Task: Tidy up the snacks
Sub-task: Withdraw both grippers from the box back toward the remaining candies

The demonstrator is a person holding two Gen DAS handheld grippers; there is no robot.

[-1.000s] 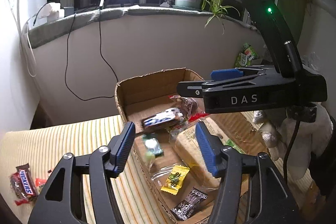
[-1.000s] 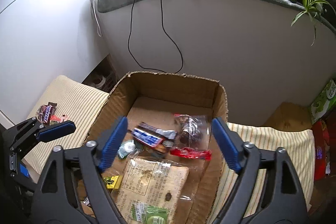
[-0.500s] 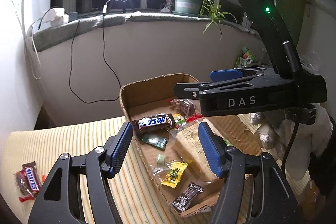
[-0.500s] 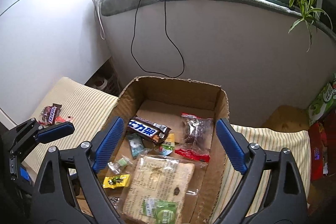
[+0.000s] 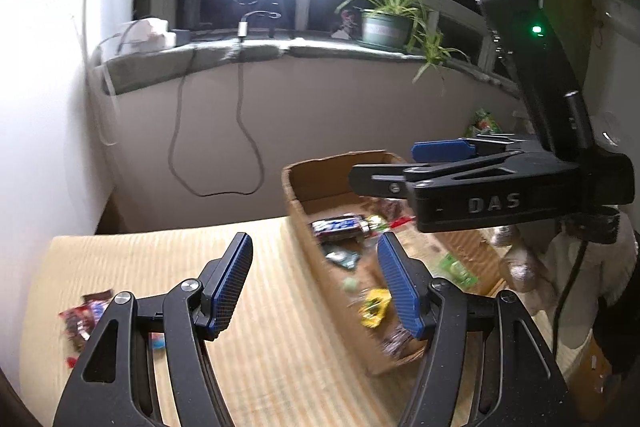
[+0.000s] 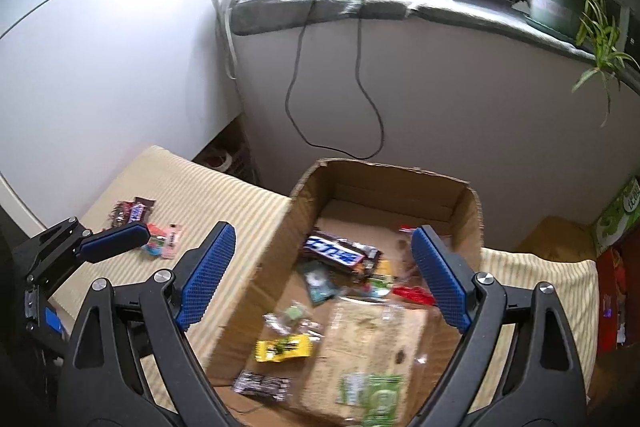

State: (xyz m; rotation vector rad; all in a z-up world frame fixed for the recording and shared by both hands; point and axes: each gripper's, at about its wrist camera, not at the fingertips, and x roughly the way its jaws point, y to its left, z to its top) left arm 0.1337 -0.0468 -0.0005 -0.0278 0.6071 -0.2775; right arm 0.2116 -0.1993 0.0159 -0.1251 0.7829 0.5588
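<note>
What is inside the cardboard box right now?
Cardboard box: Snickers bar, yellow packet, black packet, large bagged flat snack. Anything beneath it is hidden.

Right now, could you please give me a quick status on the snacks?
Both grippers, left and right, jaws open, empty. Most snacks in box; few wrappers on striped mat. Nothing in the way.

The white letters "DAS" stand on the black side of the right tongs [image 5: 494, 203], seen from the left wrist. The blue-and-white bar wrapper [image 6: 338, 253] in the cardboard box [image 6: 400, 183] carries print too blurred to read, as do the other packets.
</note>
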